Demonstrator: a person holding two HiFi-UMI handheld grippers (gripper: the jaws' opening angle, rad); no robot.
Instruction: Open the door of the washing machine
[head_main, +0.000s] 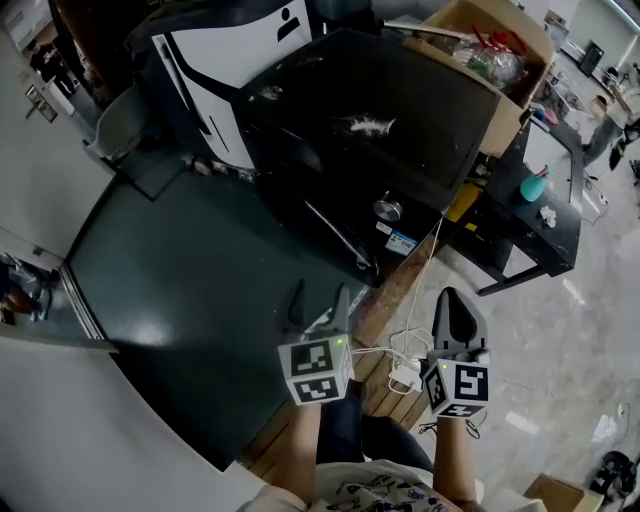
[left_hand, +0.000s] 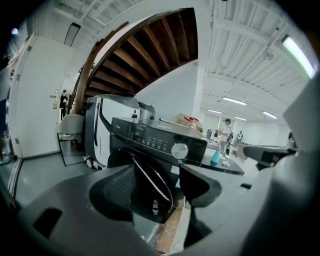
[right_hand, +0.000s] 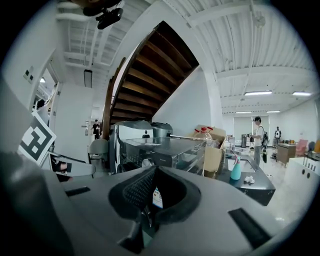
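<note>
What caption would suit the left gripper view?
Open left gripper facing the black washing machine and its round door.

Cardboard box (head_main: 508, 112) of clutter, teal spray bottle (head_main: 534, 185) on black table (head_main: 556, 240), wooden staircase (left_hand: 150, 47)

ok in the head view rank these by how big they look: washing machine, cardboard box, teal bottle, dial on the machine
1. washing machine, by far the largest
2. cardboard box
3. teal bottle and dial look about alike, so no ranking between them
</note>
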